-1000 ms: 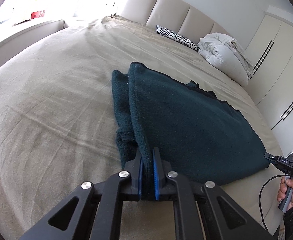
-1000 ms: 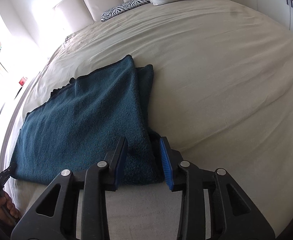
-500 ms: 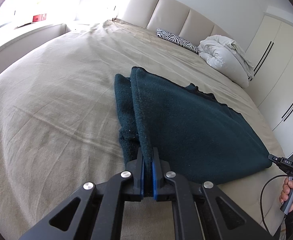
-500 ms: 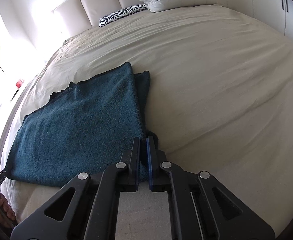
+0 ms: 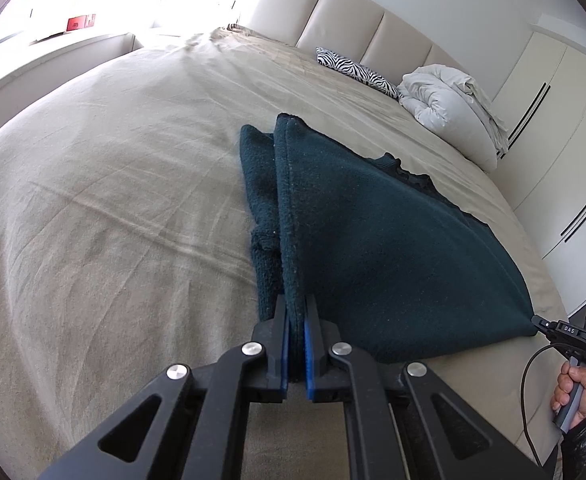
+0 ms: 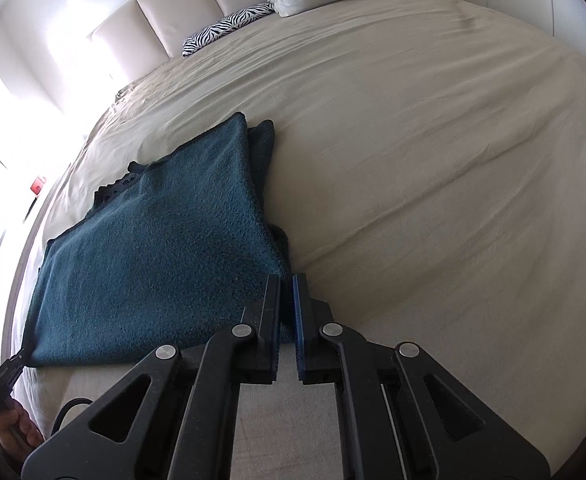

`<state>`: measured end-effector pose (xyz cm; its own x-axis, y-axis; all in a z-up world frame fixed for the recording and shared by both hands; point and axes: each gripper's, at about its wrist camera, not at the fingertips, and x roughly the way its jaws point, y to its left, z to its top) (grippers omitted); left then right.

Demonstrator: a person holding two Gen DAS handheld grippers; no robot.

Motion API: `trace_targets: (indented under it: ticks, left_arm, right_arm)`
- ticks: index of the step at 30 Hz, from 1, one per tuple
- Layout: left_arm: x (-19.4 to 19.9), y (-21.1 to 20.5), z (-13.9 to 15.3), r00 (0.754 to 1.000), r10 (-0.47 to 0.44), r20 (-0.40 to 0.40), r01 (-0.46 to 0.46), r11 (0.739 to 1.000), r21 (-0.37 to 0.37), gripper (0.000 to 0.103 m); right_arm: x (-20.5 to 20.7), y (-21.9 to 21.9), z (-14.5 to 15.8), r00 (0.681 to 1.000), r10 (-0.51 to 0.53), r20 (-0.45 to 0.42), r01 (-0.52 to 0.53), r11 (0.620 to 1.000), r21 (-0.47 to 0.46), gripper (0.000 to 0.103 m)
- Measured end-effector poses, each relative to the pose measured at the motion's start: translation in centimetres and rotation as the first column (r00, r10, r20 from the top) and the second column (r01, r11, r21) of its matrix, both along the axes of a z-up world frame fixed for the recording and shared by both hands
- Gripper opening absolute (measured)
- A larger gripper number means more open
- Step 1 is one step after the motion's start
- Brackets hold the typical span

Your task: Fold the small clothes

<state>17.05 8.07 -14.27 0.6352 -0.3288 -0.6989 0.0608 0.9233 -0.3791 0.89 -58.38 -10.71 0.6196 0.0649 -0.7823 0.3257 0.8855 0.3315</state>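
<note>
A dark teal fleece garment (image 5: 393, 248) lies folded on the beige bed (image 5: 113, 200). My left gripper (image 5: 296, 312) is shut on its near left corner and holds that edge lifted off the sheet. In the right wrist view the same garment (image 6: 161, 248) spreads to the left. My right gripper (image 6: 287, 292) is shut on its near right corner, which is also raised. The right gripper also shows at the garment's far corner in the left wrist view (image 5: 549, 326).
A zebra-print pillow (image 5: 357, 70) and a bundled white duvet (image 5: 449, 108) lie by the padded headboard. White wardrobe doors (image 5: 561, 128) stand along the right. A window ledge (image 5: 53, 40) runs at the left.
My right gripper has shut on the garment's near right corner; it was open one second ago. Both grippers have lifted their corners slightly, pulling the near edge taut.
</note>
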Motion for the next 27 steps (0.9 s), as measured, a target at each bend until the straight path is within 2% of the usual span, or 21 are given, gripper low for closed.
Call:
trace_targets:
  ticks: [14, 16, 18, 19, 20, 24, 27]
  left_arm:
    - [0.5, 0.3, -0.6, 1.0, -0.011, -0.027, 0.01, 1.0, -0.018, 0.009]
    - [0.5, 0.3, -0.6, 1.0, -0.01, -0.03, 0.009, 1.0, -0.03, 0.011]
    - [0.4, 0.3, -0.5, 0.999, -0.016, -0.033, 0.015, 0.999, -0.034, 0.016]
    - [0.2, 0.2, -0.3, 0.999, -0.018, -0.036, 0.017, 0.999, -0.028, 0.016]
    - [0.1, 0.1, -0.1, 0.999, -0.021, -0.036, 0.02, 1.0, -0.024, 0.017]
    - [-0.5, 0.4, 1.2, 1.0, -0.003, -0.021, 0.002, 1.0, -0.01, 0.019]
    - [-0.7, 0.4, 2.9, 0.999, 0.003, 0.034, -0.003, 1.0, 0.004, 0.02]
  right_arm:
    - [0.6, 0.5, -1.2, 0.999, 0.027, -0.032, -0.026, 0.999, 0.026, 0.007]
    - [0.6, 0.2, -1.0, 0.999, 0.002, -0.042, -0.001, 0.999, 0.033, 0.015]
    - [0.1, 0.0, -0.6, 0.999, -0.04, -0.036, 0.041, 0.999, 0.027, 0.031]
    - [-0.2, -0.2, -0.2, 0.998, -0.062, -0.027, 0.062, 0.998, 0.016, 0.036]
    - [-0.4, -0.2, 0.3, 0.996, -0.083, -0.01, 0.083, 0.997, 0.001, 0.046]
    - [-0.3, -0.2, 2.3, 0.994, -0.106, 0.034, 0.106, 0.994, -0.013, 0.047]
    - [0.9, 1.0, 3.9, 0.996, -0.059, 0.073, 0.058, 0.998, 0.013, 0.047]
